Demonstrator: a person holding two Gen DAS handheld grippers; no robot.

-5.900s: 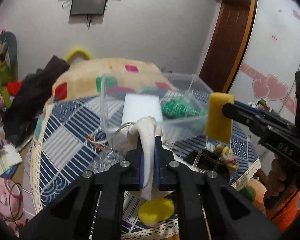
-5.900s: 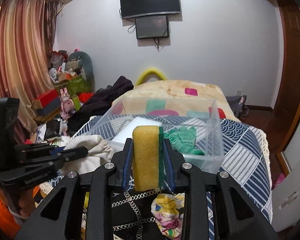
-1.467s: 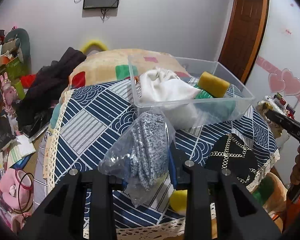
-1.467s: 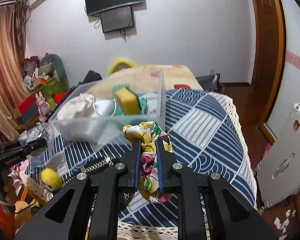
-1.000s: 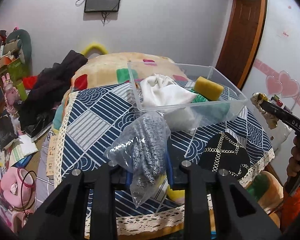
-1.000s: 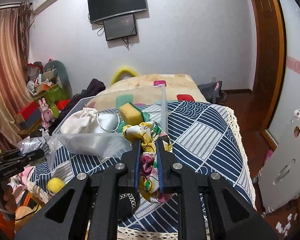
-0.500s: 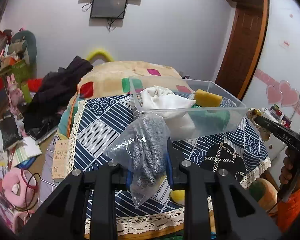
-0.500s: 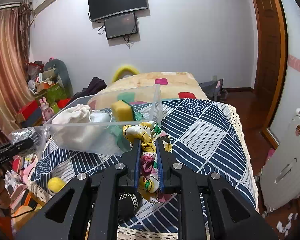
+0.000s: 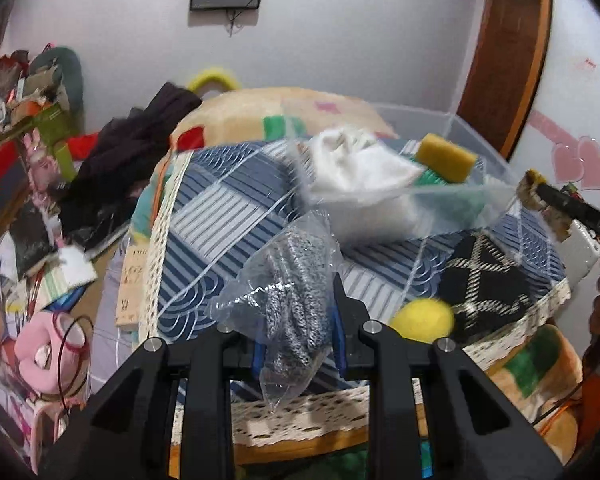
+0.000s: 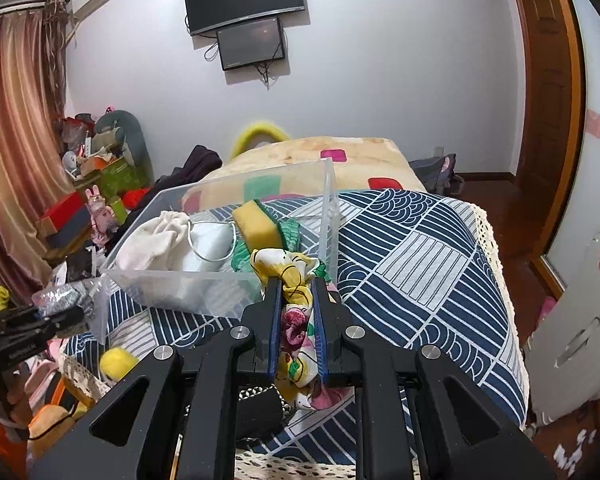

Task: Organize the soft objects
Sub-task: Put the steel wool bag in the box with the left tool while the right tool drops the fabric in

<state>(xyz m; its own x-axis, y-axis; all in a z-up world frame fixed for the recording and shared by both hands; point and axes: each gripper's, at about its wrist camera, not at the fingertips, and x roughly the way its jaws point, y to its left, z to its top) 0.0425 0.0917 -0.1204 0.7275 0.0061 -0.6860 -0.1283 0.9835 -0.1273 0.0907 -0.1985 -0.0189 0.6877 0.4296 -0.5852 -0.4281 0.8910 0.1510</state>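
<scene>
Both tools have risen off the surface: the left tool (image 9: pixel 296 344) now grips a bagged grey knit (image 9: pixel 296 300), the right tool (image 10: pixel 294 328) a floral cloth (image 10: pixel 296 320). The clear bin (image 10: pixel 220 280) lies just ahead of both, already holding a sponge (image 10: pixel 256 222) and white cloth (image 10: pixel 152 240), so each load looks ready to drop in.

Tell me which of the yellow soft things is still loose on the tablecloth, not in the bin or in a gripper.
The yellow ball, lying near the tablecloth's lace edge. The yellow sponge sits inside the clear bin, and the yellow floral cloth is clamped in the right gripper.
</scene>
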